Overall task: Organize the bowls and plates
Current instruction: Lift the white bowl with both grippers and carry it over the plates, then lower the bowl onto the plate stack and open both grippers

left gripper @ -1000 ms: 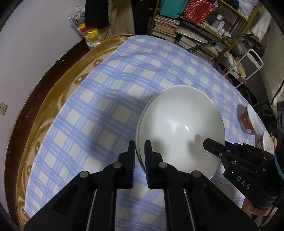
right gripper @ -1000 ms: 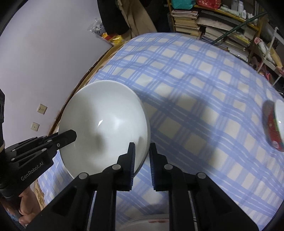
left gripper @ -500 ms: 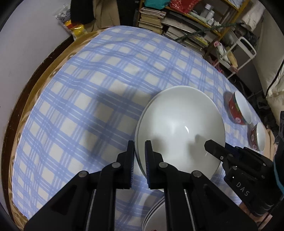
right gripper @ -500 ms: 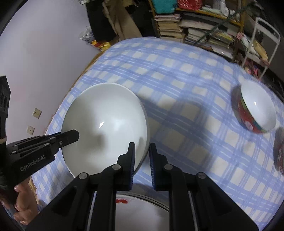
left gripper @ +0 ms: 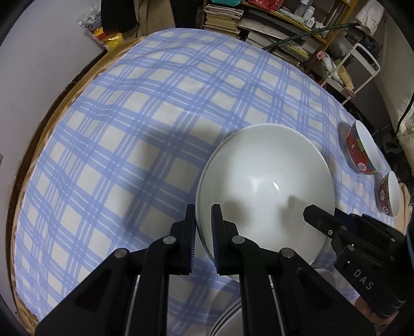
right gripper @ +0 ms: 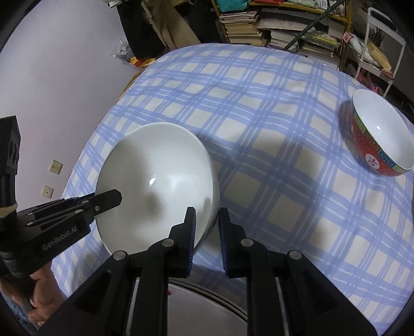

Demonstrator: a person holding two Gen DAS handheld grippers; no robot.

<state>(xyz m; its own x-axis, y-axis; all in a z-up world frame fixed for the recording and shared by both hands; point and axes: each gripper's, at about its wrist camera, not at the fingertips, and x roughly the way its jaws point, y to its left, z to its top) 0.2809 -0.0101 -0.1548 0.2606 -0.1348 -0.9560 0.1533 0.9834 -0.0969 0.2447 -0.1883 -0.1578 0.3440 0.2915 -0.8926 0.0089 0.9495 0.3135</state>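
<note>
A large white bowl (left gripper: 266,181) (right gripper: 155,168) hangs low over the blue checked tablecloth (left gripper: 129,116), held between both grippers. My left gripper (left gripper: 203,206) is shut on its near left rim. My right gripper (right gripper: 207,209) straddles the opposite rim and its jaws are opening: the inner pad lies against the inside wall, while a thin gap shows at the outer pad. Just under the bowl, at the near edge, lies a stack of white plates (right gripper: 207,305) (left gripper: 227,315). Each gripper also shows at the edge of the other's view.
Two red patterned bowls (left gripper: 362,150) (left gripper: 390,193) stand on the cloth to the right, the nearer one (right gripper: 380,134) tilted. Bookshelves (left gripper: 271,23) and a white rack (left gripper: 362,67) crowd the far side. A wall runs along the left. A hand (right gripper: 44,292) grips the left tool.
Both grippers carried the white bowl toward the near edge and a little lower, bringing the plate stack and red bowls into view. The right gripper's jaws now stand slightly wider.
</note>
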